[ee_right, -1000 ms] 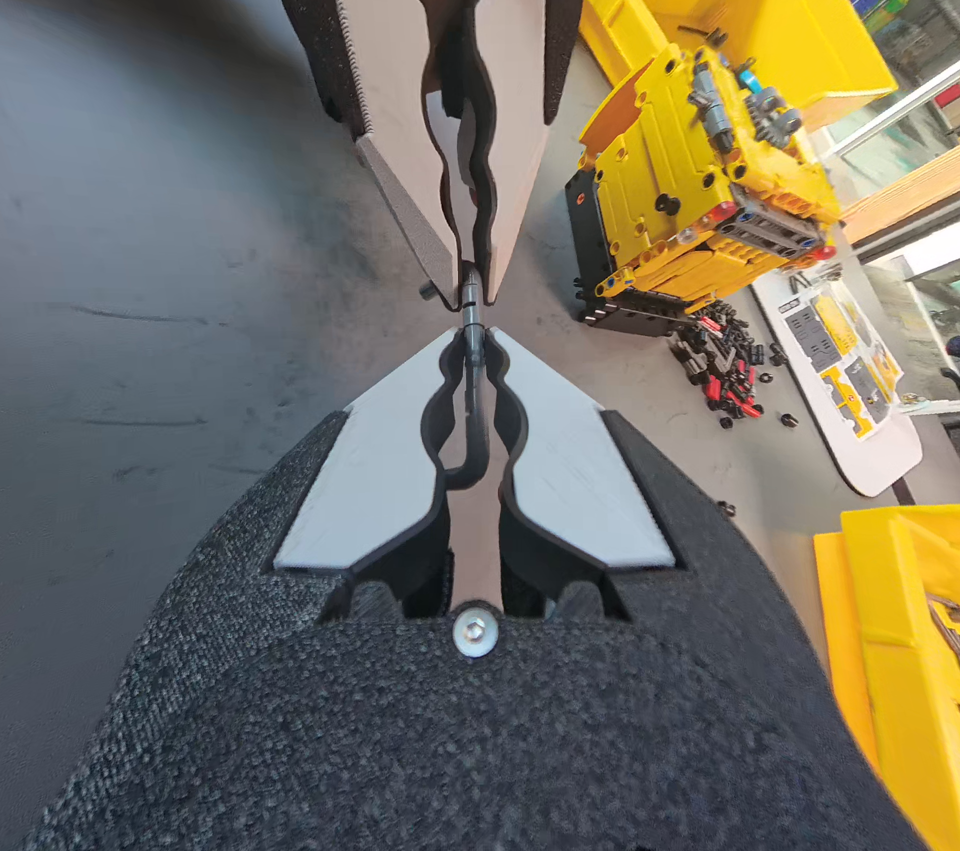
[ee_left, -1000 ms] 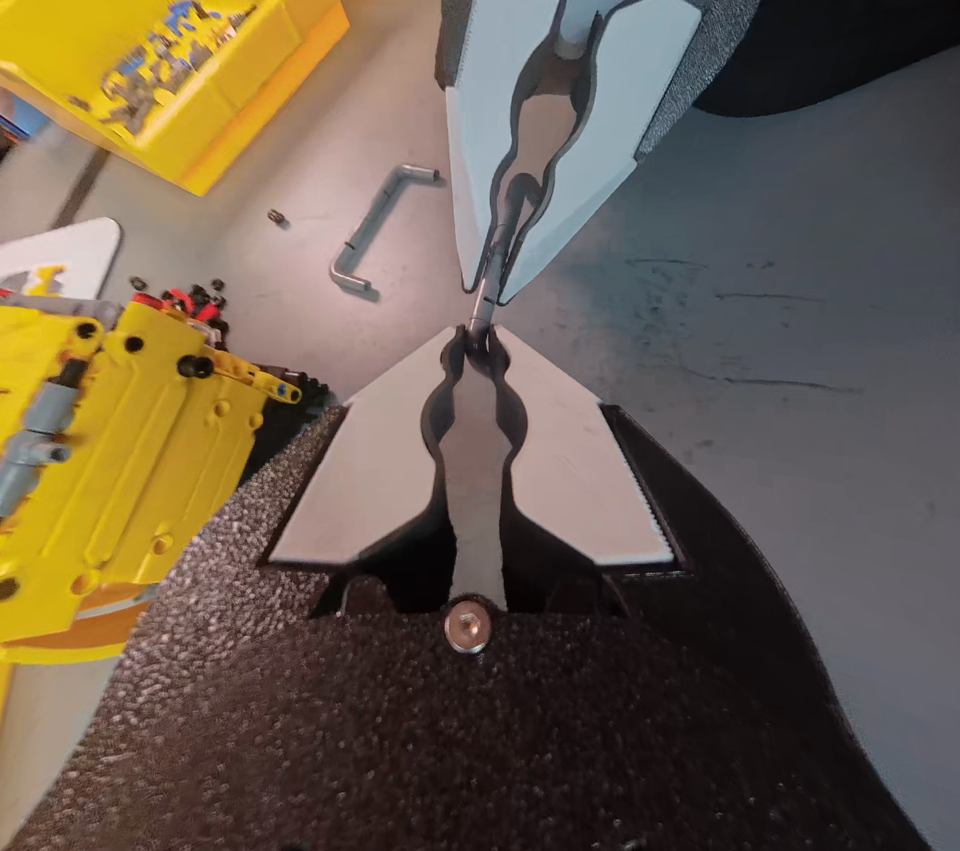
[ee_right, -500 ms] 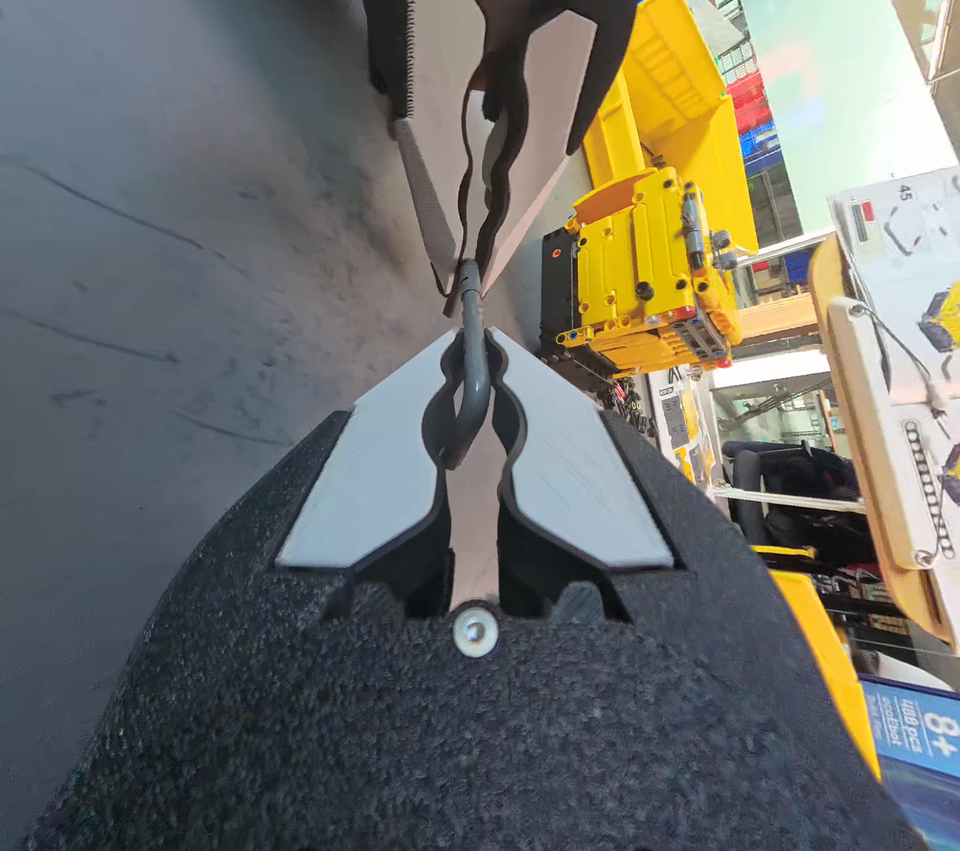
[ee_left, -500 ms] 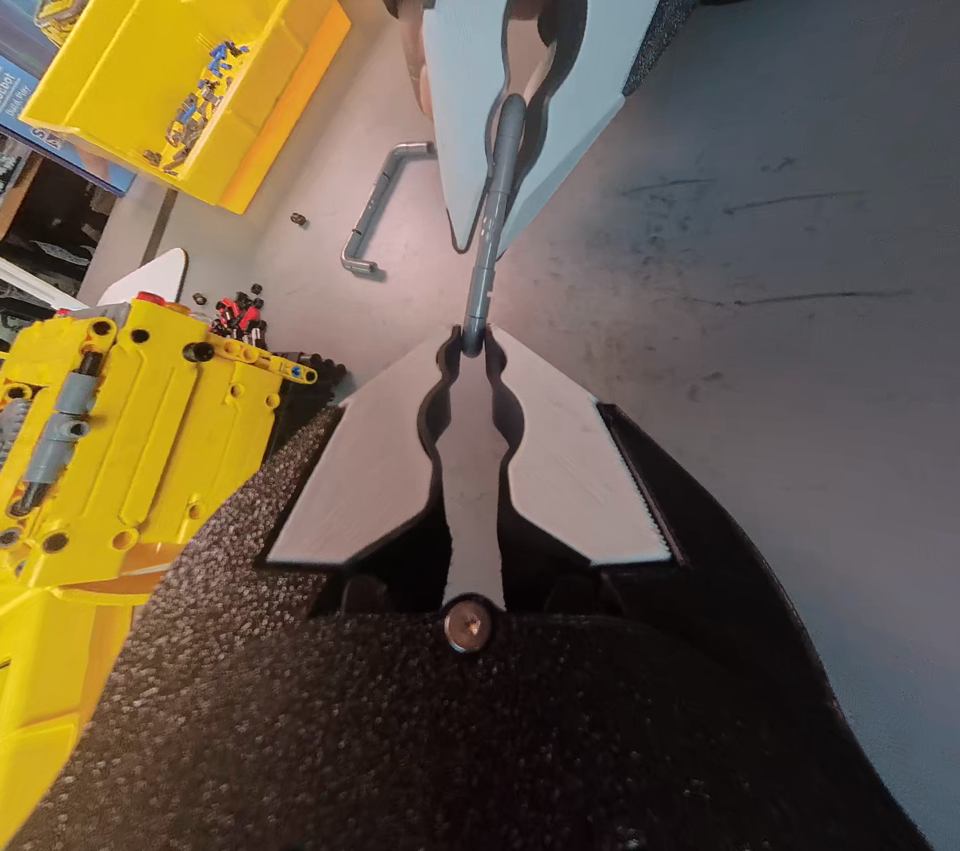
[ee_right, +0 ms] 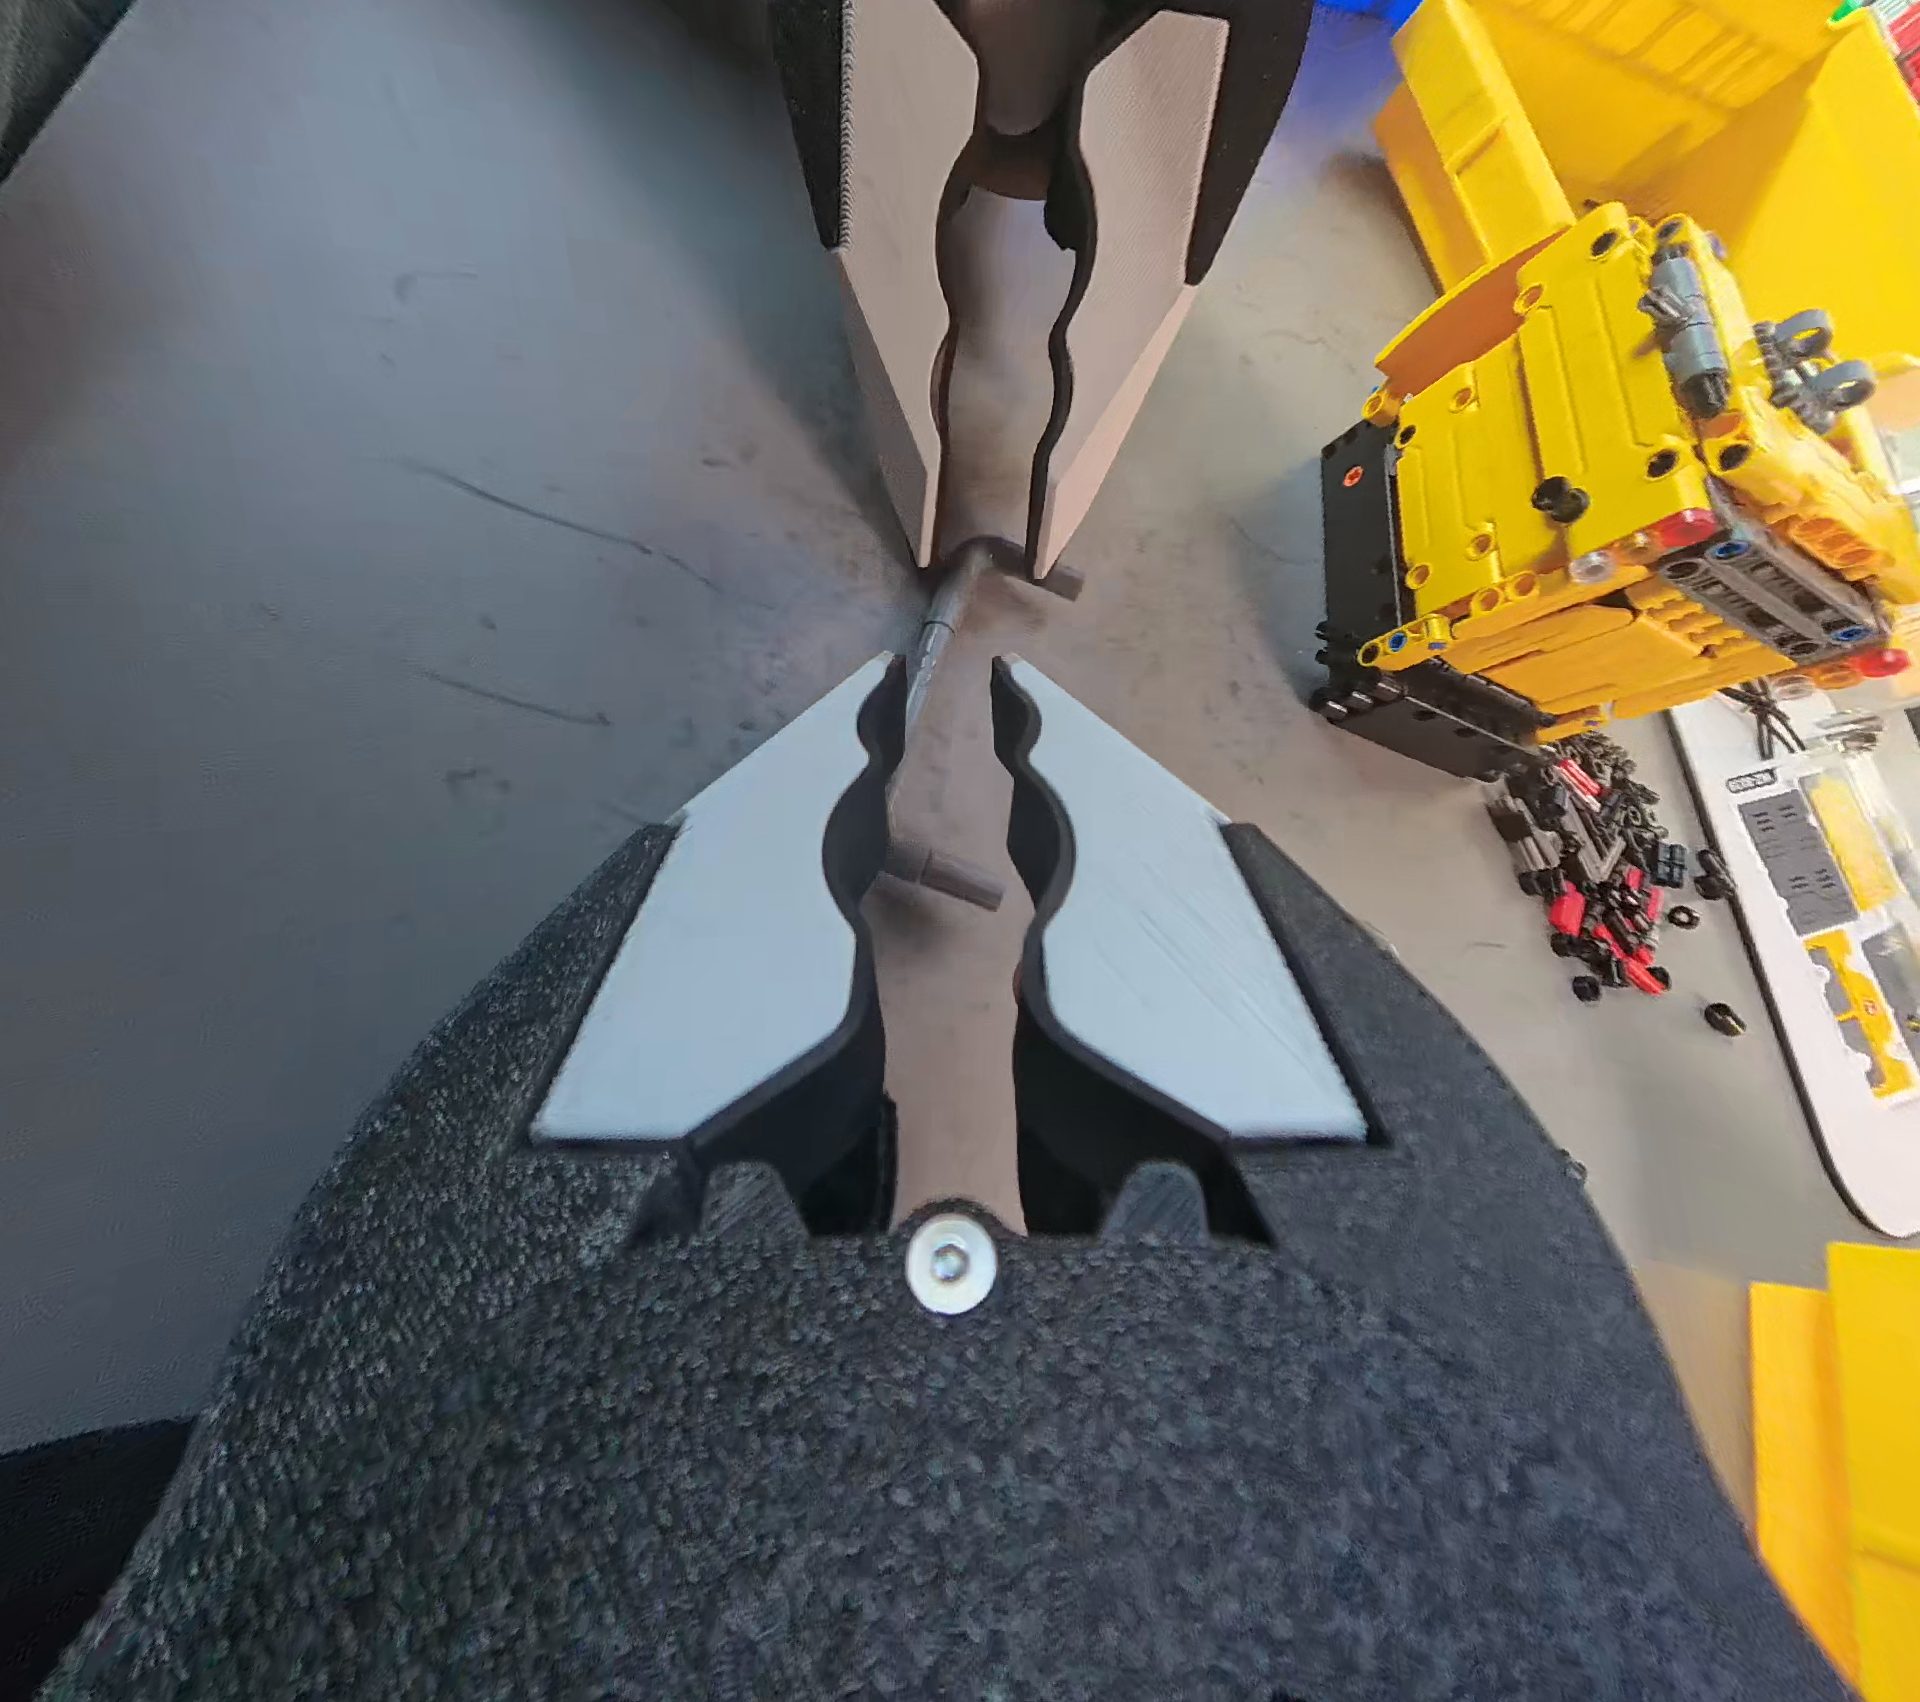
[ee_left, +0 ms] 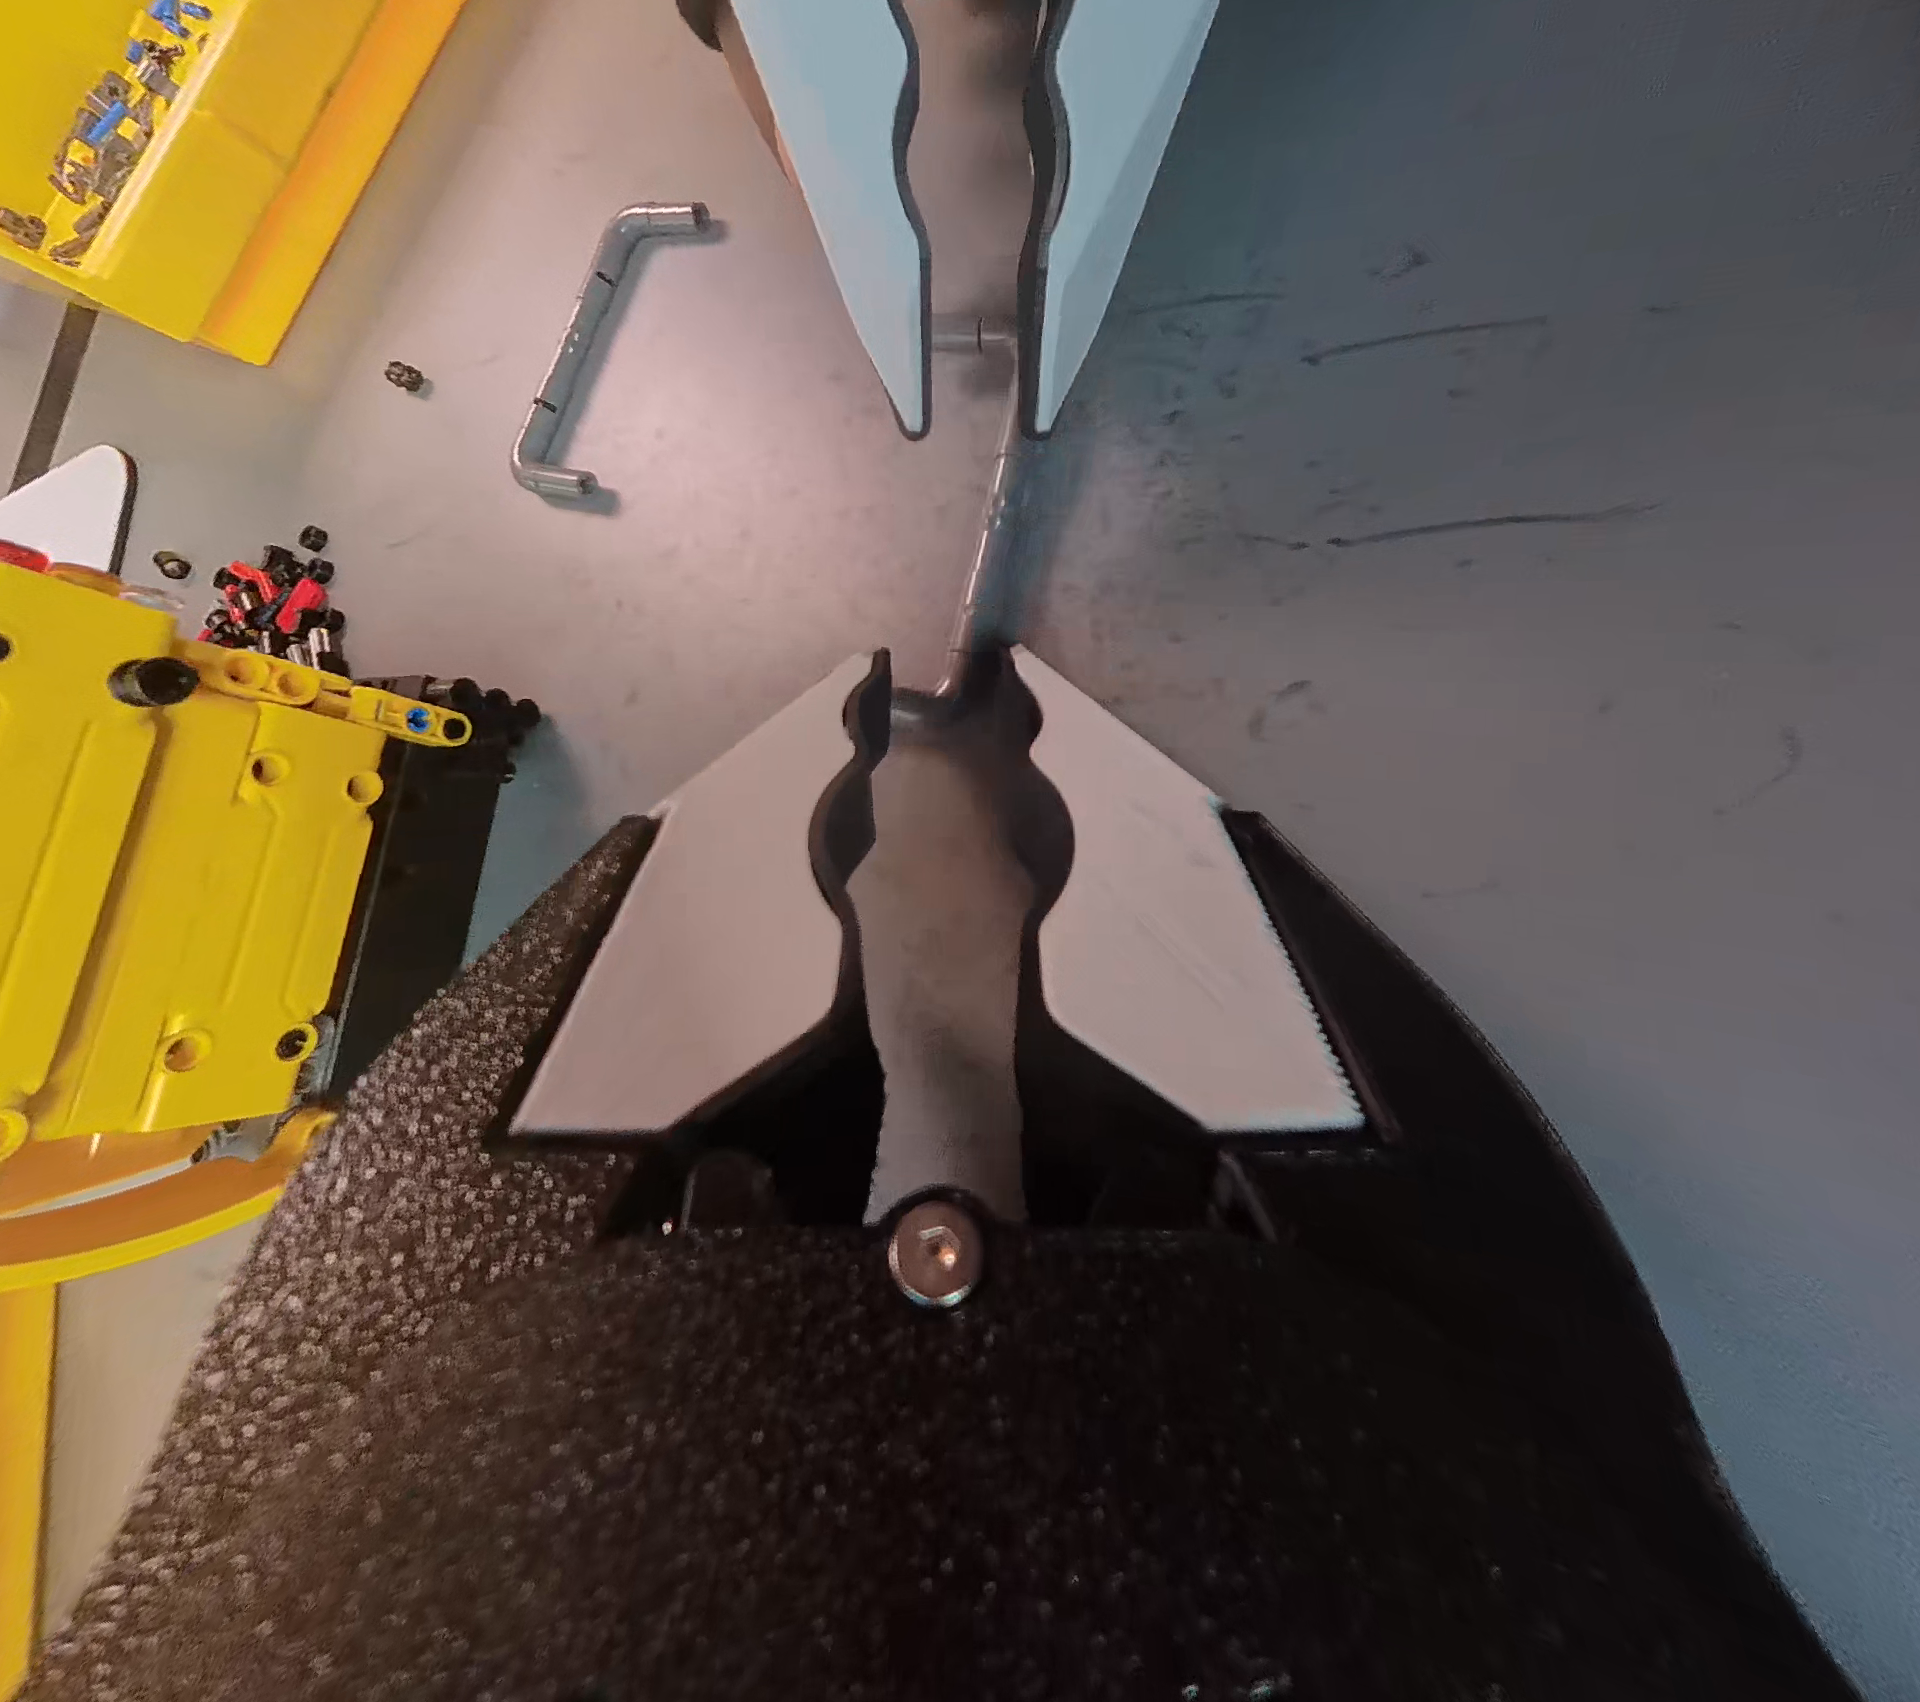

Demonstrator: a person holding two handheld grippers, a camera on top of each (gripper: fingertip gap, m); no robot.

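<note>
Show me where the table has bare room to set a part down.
Free: the scuffed grey tabletop on the side of the left claw and right claw away from the yellow brick-built truck. Crowded: around the truck, with its heap of small black and red pins, the yellow plastic bins and a loose grey bent rod.

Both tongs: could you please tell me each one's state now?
Left tongs: open; end of grey rod between.
Right tongs: open; rod between, ungripped.
</note>
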